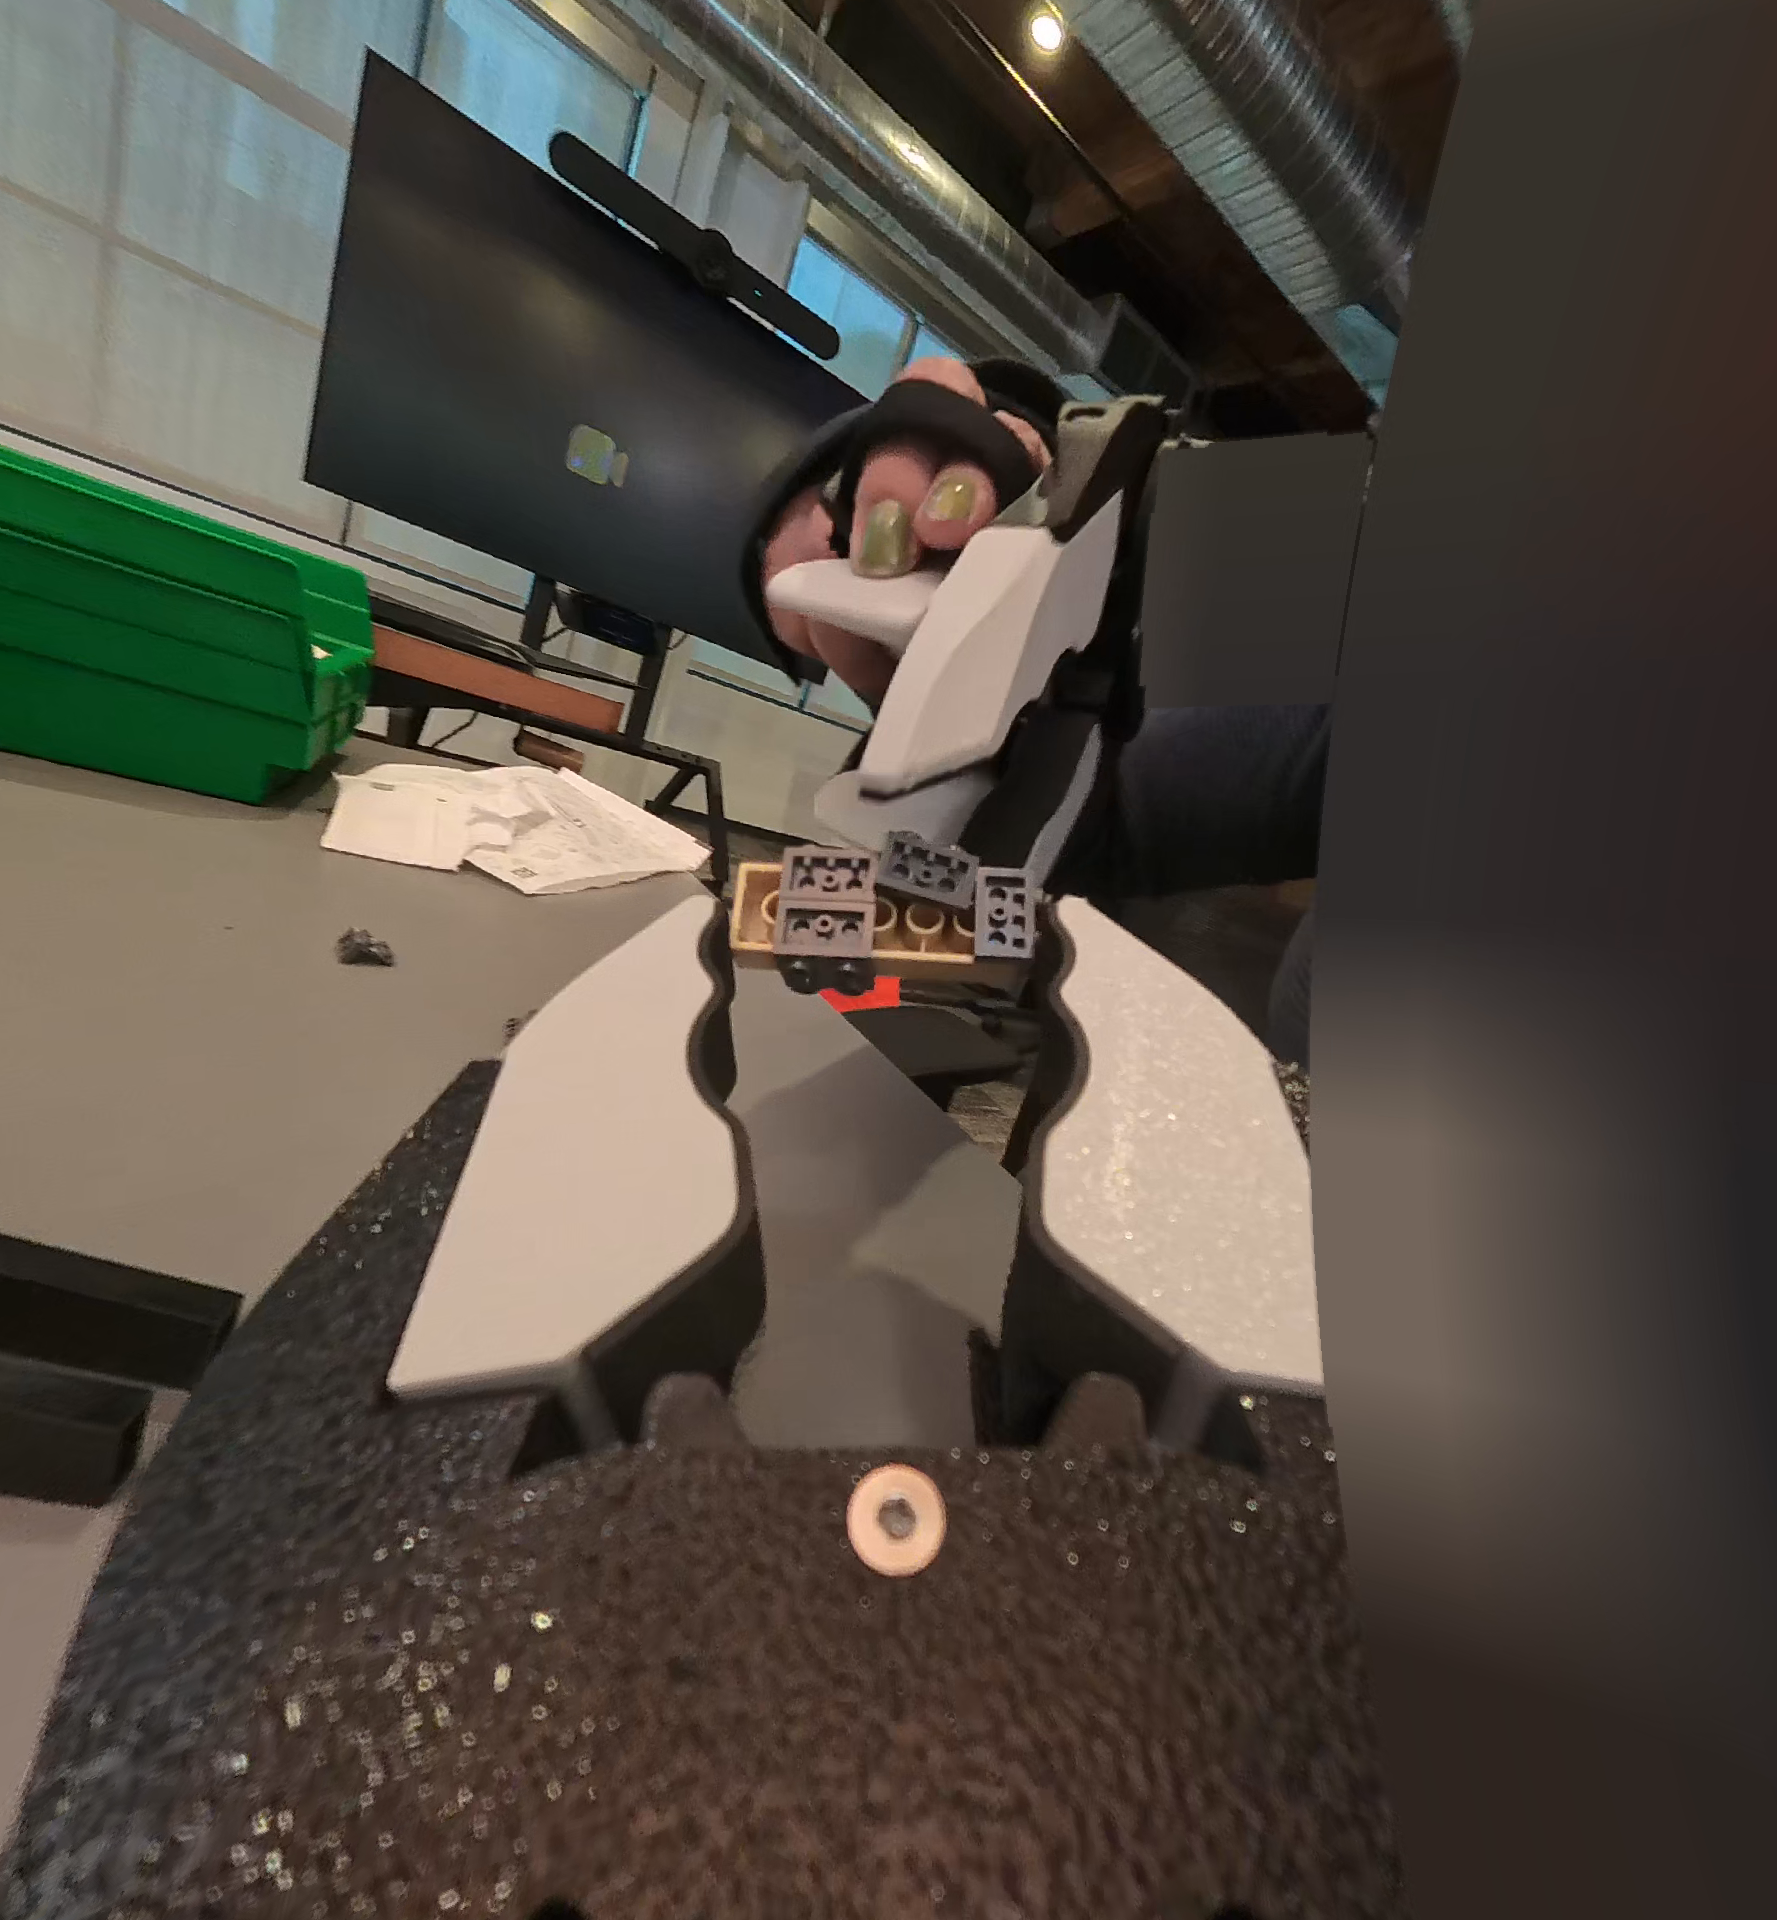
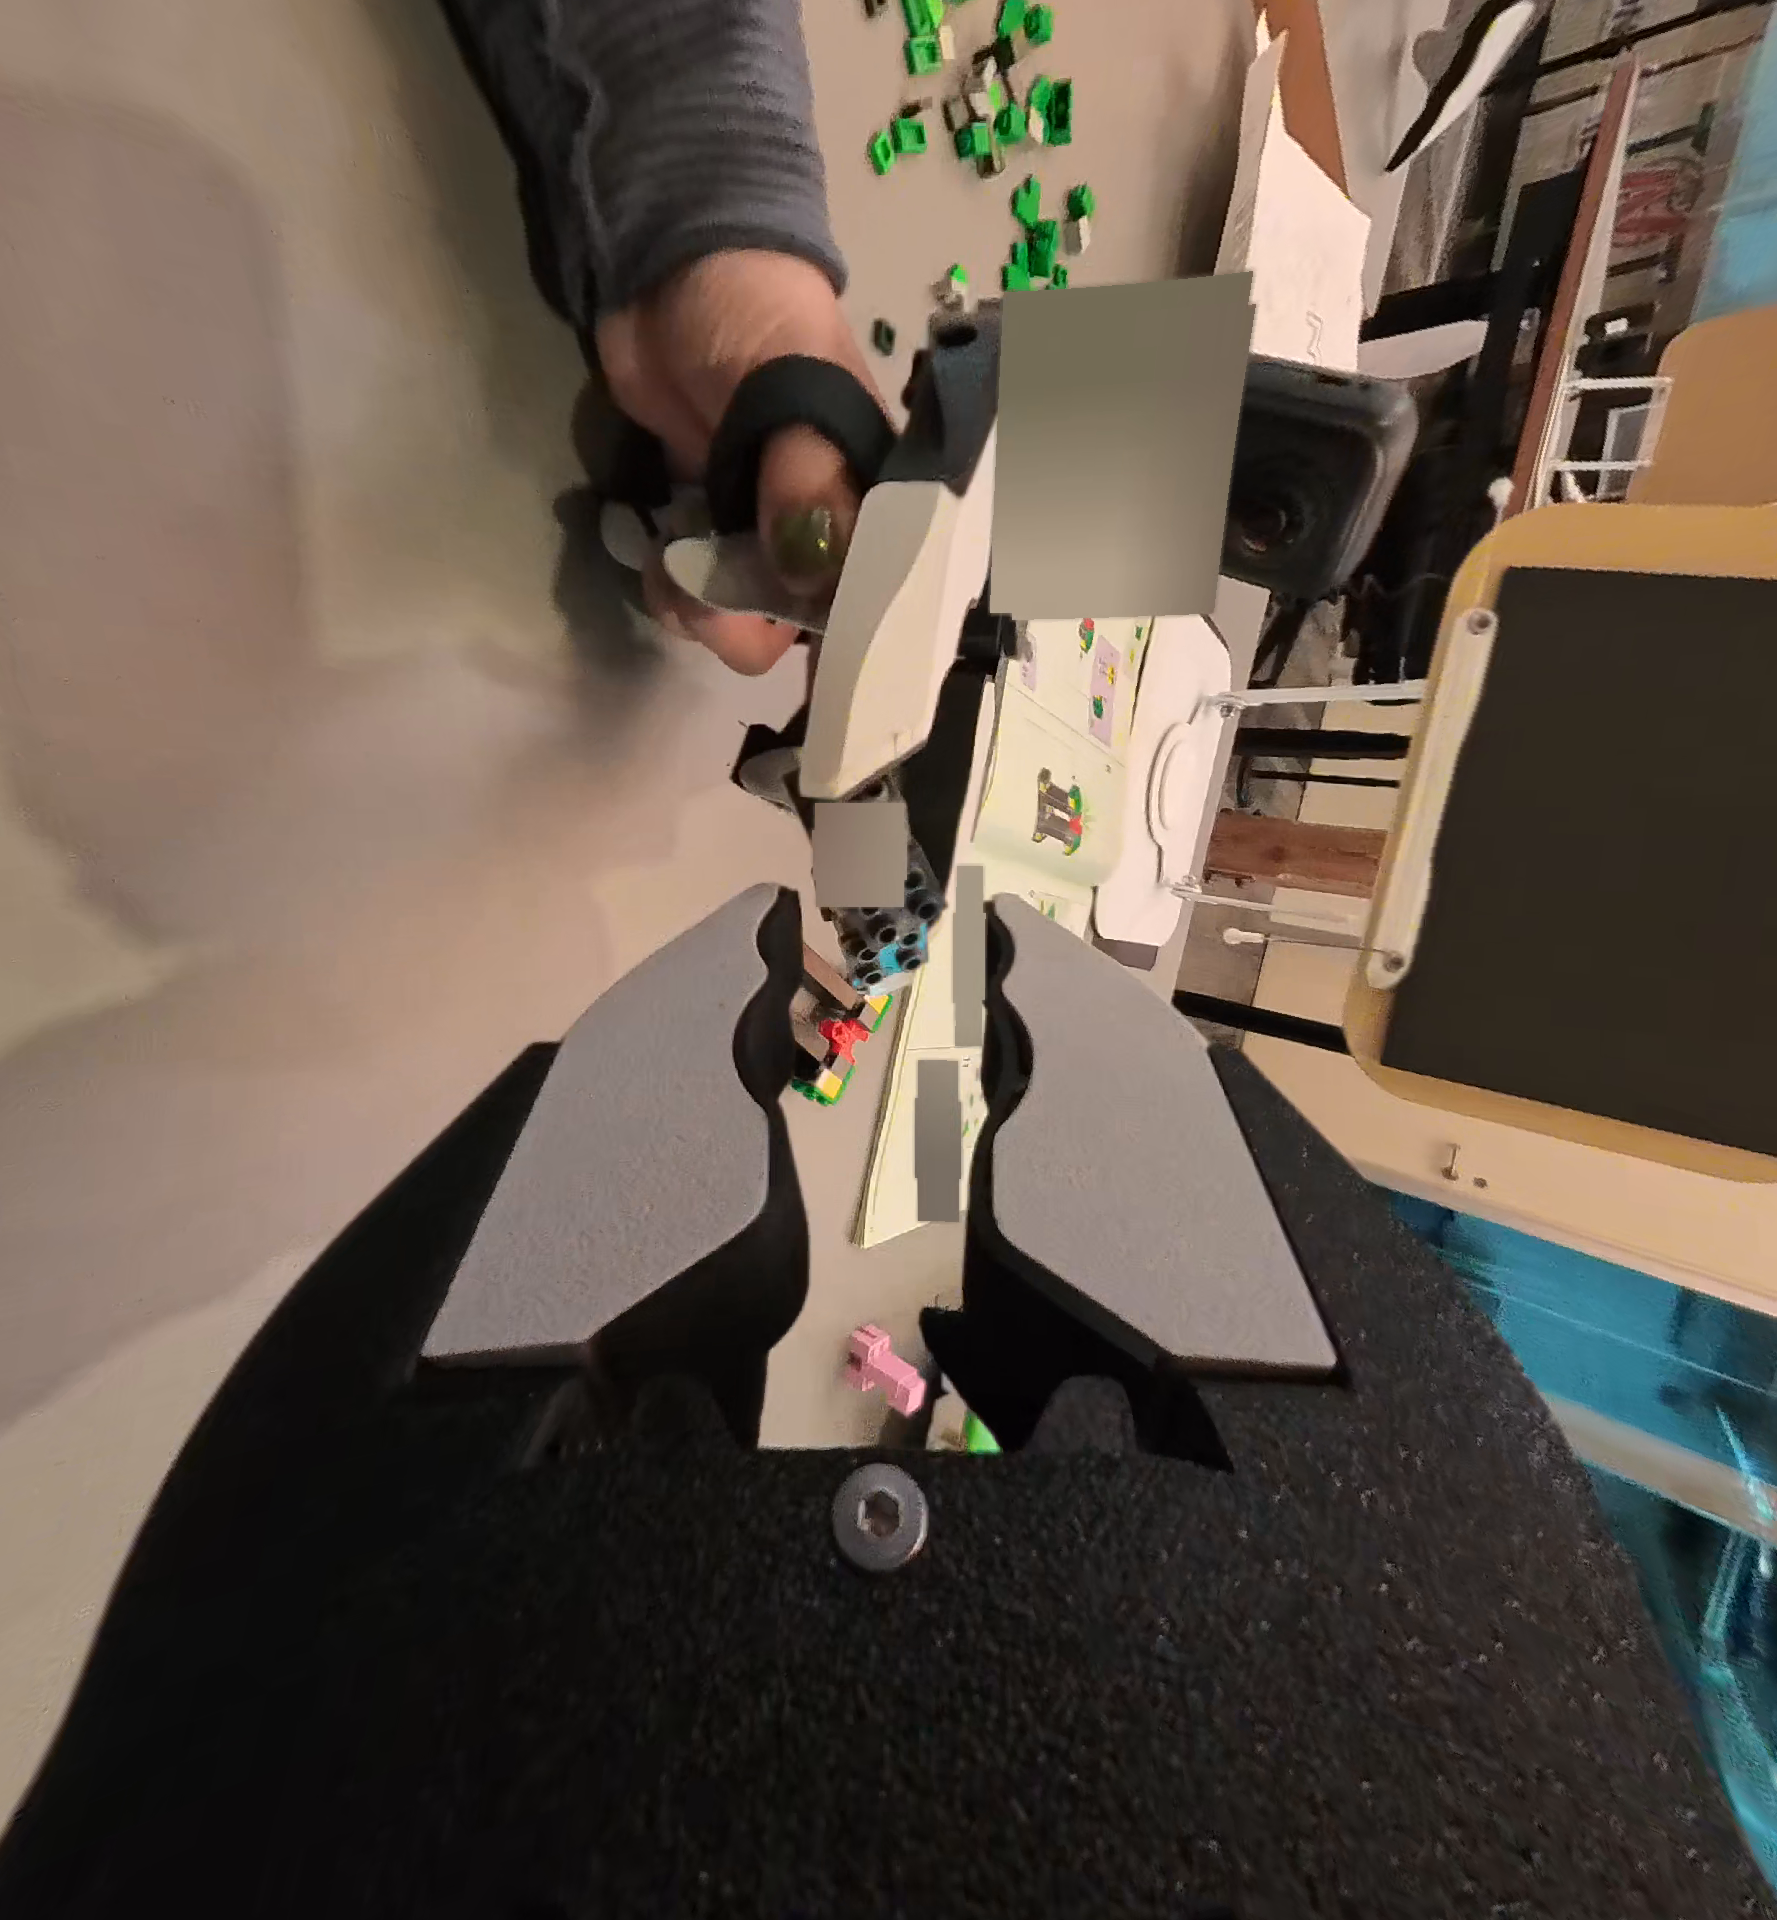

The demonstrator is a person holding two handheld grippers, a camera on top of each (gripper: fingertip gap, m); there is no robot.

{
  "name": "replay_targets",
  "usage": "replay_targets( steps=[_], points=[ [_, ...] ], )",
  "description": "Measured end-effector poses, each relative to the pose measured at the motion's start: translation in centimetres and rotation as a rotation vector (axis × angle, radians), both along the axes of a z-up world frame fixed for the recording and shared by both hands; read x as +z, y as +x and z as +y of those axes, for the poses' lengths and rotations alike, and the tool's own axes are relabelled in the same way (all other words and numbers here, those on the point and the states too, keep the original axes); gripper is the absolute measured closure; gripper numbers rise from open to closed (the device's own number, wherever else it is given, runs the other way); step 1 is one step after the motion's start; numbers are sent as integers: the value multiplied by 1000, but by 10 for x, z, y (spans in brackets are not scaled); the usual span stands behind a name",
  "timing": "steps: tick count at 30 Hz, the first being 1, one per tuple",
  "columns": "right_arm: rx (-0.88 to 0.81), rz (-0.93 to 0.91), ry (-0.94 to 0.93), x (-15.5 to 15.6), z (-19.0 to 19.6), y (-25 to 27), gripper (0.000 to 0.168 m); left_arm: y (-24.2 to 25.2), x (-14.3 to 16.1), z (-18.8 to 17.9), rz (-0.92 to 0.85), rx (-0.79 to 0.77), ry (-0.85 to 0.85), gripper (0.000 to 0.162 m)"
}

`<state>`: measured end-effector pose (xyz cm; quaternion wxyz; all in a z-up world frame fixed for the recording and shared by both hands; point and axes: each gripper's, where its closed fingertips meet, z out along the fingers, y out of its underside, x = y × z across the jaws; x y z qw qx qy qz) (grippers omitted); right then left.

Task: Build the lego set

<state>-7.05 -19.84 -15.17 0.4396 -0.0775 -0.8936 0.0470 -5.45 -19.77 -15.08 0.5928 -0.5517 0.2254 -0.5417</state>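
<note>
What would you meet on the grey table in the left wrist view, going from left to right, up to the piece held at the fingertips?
Green bins → small black scrap → white paper sheets → tan-and-grey lego assembly.

An office meeting room: big wall screen (image 1: 551,416) with camera bar (image 1: 692,260) (conference type), grey desk (image 1: 136,935), exposed ducts (image 1: 1227,135).

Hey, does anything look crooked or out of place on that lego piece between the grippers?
Yes. On the tan plate, one dark grey brick sits tilted, not square with its neighbours. Also, a small black scrap lies alone on the grey table.
</note>
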Motion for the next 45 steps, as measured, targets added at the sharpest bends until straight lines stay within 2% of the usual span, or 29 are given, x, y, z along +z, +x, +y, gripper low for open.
replay_targets(
  steps=[8, 21, 29, 38, 45],
  points=[
    [71, -10, -24, -2, -10, 2, 148, 4, -1, -3, -4, -44, -11, 106],
    [77, -21, -52, -2, -11, 4, 150, 6, -1, -5, -3, -65, -11, 107],
    [101, -23, 1, -3, -12, 5, 150, 6, -1, -6, -3, -73, -13, 107],
    [146, 79, 10, -2, -13, 4, 151, 5, 0, -6, -18, -79, -13, 107],
    [147, 34, 6, -5, -15, 8, 149, 10, -2, -8, 12, -93, -11, 107]
  ],
)
